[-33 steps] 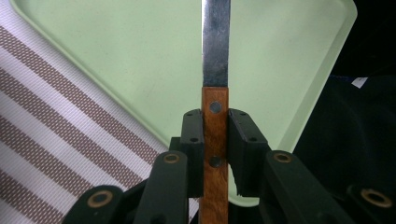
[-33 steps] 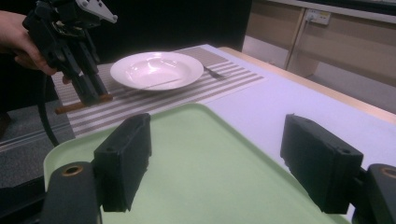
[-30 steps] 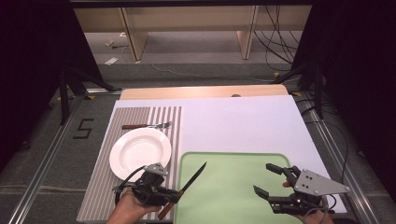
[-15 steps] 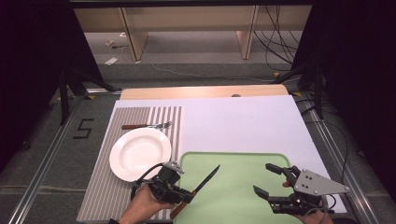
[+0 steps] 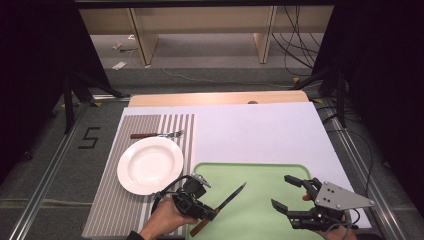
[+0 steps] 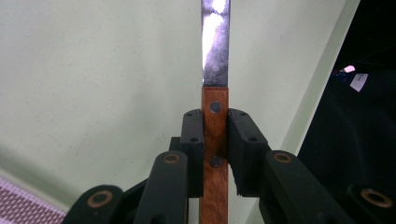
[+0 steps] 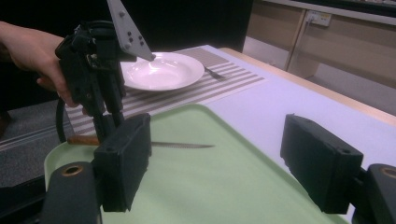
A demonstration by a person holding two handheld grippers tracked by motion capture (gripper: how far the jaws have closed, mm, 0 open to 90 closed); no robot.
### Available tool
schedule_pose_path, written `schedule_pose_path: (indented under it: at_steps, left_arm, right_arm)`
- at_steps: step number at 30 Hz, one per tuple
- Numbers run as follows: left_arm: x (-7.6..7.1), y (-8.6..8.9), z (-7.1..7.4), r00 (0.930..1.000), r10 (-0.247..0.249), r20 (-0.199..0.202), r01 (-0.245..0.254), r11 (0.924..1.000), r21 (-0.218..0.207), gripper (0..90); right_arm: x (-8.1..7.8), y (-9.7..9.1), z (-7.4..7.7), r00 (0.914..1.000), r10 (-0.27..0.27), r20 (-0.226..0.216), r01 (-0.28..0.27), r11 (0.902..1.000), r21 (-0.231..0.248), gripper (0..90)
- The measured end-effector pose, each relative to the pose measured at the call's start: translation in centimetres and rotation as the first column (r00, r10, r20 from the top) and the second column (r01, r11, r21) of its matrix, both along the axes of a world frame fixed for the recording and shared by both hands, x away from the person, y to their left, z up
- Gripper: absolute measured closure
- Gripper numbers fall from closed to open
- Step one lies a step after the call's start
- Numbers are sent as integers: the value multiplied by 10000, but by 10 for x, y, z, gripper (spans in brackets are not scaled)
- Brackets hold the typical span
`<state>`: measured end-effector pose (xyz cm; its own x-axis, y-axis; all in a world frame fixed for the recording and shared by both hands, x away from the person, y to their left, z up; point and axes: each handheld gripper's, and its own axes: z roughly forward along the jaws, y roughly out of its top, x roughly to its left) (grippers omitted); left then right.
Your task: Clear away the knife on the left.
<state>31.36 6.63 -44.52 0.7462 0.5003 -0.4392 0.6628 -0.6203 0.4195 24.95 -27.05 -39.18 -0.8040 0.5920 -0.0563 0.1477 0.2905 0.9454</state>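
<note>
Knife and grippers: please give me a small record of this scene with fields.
knife: wooden handle clamped in left gripper, blade over the green tray
right gripper: open, holds nothing, over the tray's right part
plate: white, on the striped mat, left of the tray
fork: on the mat beyond the plate
</note>
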Motion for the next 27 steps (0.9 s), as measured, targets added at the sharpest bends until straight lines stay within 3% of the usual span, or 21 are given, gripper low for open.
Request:
schedule_pose_path:
  at_steps: [6, 12, 18, 23, 24, 27]
  left_arm:
    - [1, -6, -5, 9999, -78, -135, 81, 9996, 260, 768]
    - [0, -14, -9, 9994, -314, -108, 321, 9964, 790, 768]
    - [-1, -25, -13, 9976, -688, 50, 671, 9849, 1599, 768]
    - [-2, -31, -17, 9961, -878, -27, 867, 9786, 1867, 767]
    - [0, -31, -18, 9935, -1121, 189, 1070, 9783, 1775, 766]
    - [-2, -31, -18, 9956, -938, -72, 935, 9793, 1795, 760]
  right_arm:
    - [0, 0, 0, 10000, 4, 1, -4, 10000, -7, 258]
    - [0, 1, 0, 10000, 16, -9, -16, 10000, -4, 258]
    - [0, 0, 0, 10000, 26, -35, -26, 10000, 11, 258]
    - [0, 1, 0, 10000, 21, -17, -21, 10000, -3, 258]
    - [0, 0, 0, 10000, 25, -23, -25, 10000, -4, 258]
    - [0, 0, 0, 10000, 25, -17, -25, 10000, 1, 258]
